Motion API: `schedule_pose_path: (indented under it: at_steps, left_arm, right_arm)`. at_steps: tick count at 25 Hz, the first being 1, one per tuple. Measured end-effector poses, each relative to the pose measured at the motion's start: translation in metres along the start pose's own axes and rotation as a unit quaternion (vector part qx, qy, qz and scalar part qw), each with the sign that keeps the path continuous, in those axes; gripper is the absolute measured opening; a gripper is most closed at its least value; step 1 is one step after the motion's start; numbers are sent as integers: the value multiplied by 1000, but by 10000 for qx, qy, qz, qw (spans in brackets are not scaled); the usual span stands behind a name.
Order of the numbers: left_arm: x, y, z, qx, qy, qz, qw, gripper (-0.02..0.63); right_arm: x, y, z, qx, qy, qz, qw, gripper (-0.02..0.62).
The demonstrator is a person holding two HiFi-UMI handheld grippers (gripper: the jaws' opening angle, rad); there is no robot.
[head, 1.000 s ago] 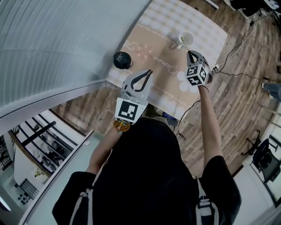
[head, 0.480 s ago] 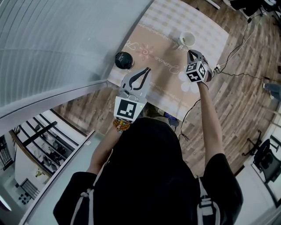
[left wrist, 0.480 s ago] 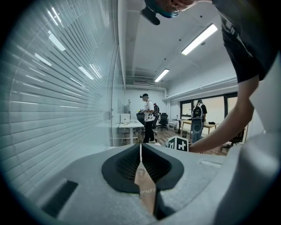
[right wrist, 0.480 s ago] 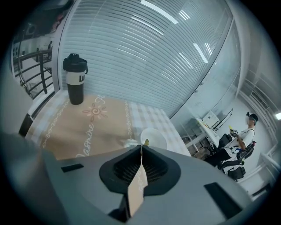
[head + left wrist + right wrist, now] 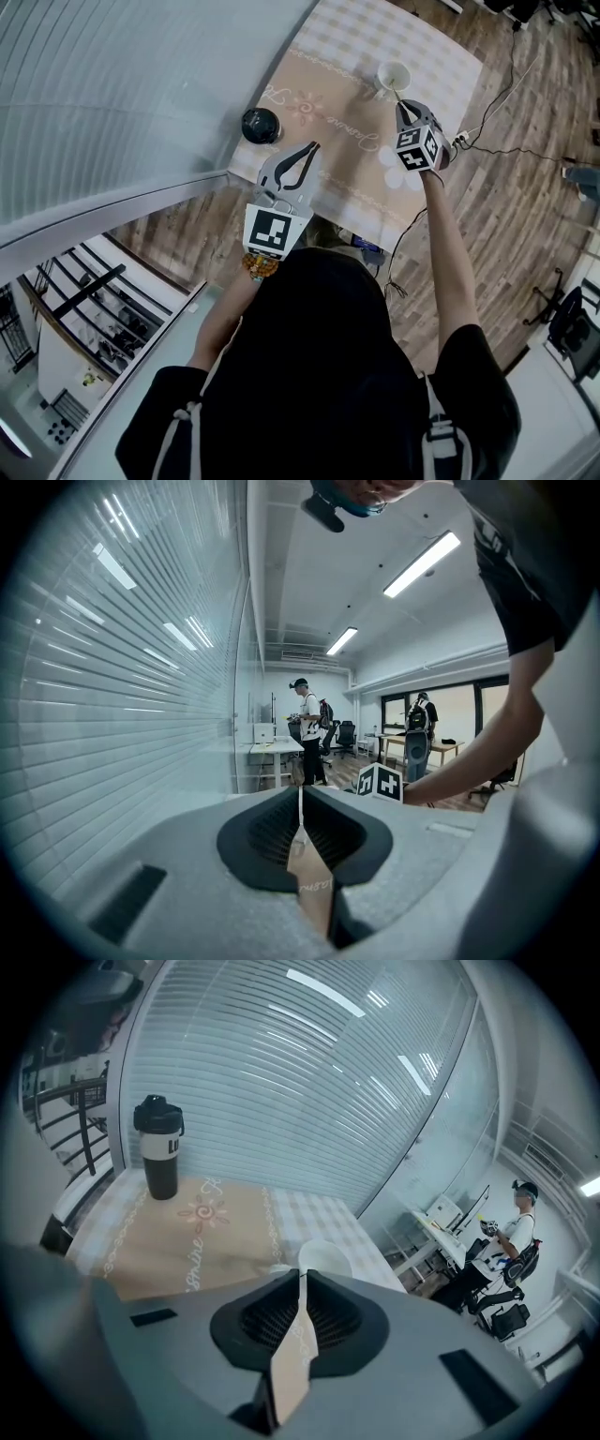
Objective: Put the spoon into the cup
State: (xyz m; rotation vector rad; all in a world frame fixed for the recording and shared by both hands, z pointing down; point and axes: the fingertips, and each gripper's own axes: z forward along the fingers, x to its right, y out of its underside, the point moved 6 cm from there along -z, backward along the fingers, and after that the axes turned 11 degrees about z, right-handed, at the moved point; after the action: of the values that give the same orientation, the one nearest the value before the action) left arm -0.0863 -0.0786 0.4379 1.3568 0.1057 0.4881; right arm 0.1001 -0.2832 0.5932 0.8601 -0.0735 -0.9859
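Observation:
A white cup [image 5: 394, 75] stands on the tan cloth at the table's far side; in the right gripper view the cup [image 5: 324, 1258] shows just past the jaw tips. A small white piece [image 5: 383, 92] lies against its near-left side; I cannot tell whether it is the spoon or a handle. A thin pale streak runs from the cup's mouth toward my right gripper [image 5: 399, 106], whose jaws are shut with nothing seen between them. My left gripper [image 5: 312, 148] hovers over the table's near edge, shut and empty, aimed up into the room.
A black bottle [image 5: 260, 125] with a white band [image 5: 160, 1147] stands at the table's left, near the blinds. A cable [image 5: 497, 103] runs over the wooden floor to the right. People stand far off in the office [image 5: 307, 728].
My right gripper has edged a little closer to the cup. The left gripper has stayed in place.

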Motion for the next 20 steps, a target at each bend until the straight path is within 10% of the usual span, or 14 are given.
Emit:
schedule_pose_path:
  at_steps: [20]
  left_arm:
    - [22,-63,61,716,539,542,9945,21]
  right_arm:
    - [36,-37,-132,1330,643,937,9846,11]
